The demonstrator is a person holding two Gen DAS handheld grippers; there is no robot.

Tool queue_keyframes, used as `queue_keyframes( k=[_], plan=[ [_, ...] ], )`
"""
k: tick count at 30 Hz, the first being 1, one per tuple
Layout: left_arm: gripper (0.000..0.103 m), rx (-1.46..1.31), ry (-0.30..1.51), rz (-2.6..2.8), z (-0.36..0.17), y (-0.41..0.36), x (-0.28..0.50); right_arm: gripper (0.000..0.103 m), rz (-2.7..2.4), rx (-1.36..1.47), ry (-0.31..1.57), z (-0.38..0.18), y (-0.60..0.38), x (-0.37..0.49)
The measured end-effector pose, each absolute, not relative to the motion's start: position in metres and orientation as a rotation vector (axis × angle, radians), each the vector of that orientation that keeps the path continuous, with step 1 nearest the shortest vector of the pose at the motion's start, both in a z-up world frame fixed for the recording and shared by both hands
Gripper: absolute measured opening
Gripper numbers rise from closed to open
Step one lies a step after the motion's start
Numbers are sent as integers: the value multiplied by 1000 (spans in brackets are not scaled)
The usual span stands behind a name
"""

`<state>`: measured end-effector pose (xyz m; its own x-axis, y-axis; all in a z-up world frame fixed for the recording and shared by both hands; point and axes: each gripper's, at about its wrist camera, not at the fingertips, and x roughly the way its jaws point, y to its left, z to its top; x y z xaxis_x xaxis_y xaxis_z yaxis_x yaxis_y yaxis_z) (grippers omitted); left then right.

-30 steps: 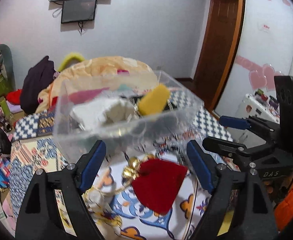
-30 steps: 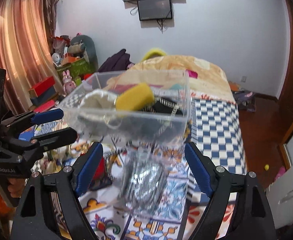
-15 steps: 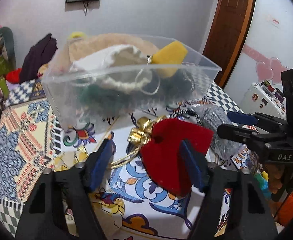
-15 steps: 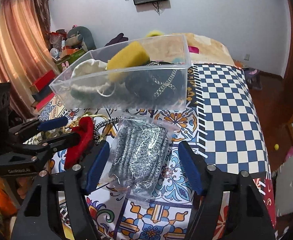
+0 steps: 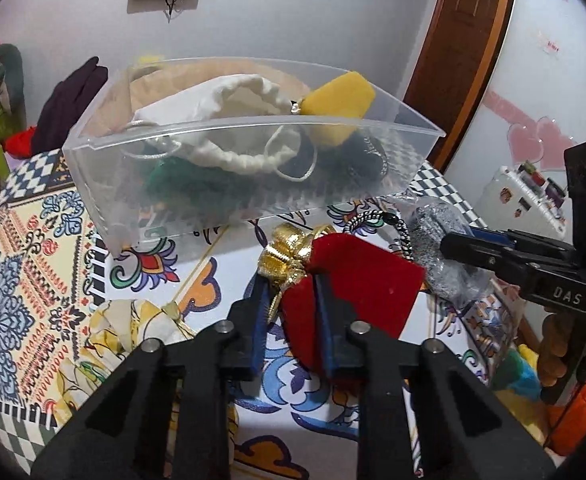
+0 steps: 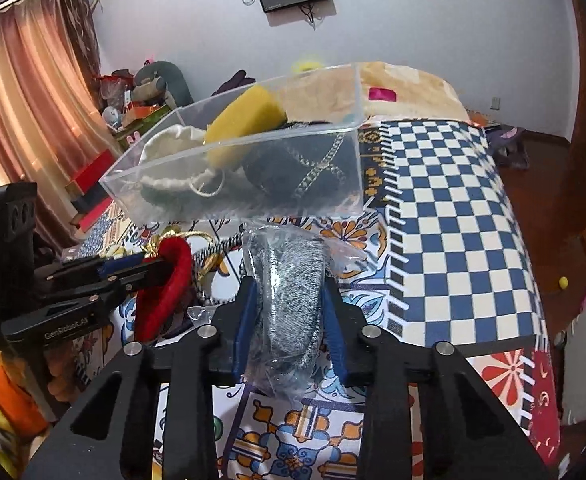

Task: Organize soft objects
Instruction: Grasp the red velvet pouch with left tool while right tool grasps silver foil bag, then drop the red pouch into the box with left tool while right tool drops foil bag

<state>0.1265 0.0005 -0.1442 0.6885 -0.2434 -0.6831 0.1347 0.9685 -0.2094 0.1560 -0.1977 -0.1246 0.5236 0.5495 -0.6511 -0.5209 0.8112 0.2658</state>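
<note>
My left gripper (image 5: 289, 312), marked "GenRobot.AI", pinches the red pouch (image 5: 357, 280); right gripper (image 6: 289, 320), "DAS", pinches the grey bag (image 6: 293, 288).

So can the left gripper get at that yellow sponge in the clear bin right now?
Probably not: the left gripper is shut on the red pouch, and the yellow sponge sits behind the clear bin's wall.

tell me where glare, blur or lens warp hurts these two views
Left wrist view: fisheye bends the brown door frame; the clear plastic bin hazes its contents; the red velvet pouch stays sharp. Right wrist view: the sunlit orange curtain is near blown out; the crinkled clear bag of grey knit fabric glints.
</note>
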Motion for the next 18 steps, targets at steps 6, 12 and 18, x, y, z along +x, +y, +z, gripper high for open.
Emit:
queue_keyframes(
  k=[6, 12, 18],
  plan=[
    [18, -157, 740, -204, -132, 9, 117, 23, 638, 52, 753, -113, -202, 153],
    [18, -159, 673, -191, -109, 17, 107, 22, 632, 44, 688, -92, -202, 147],
    [18, -139, 579, -163, -74, 28, 98, 22, 630, 20, 613, -67, -198, 148]
  ],
)
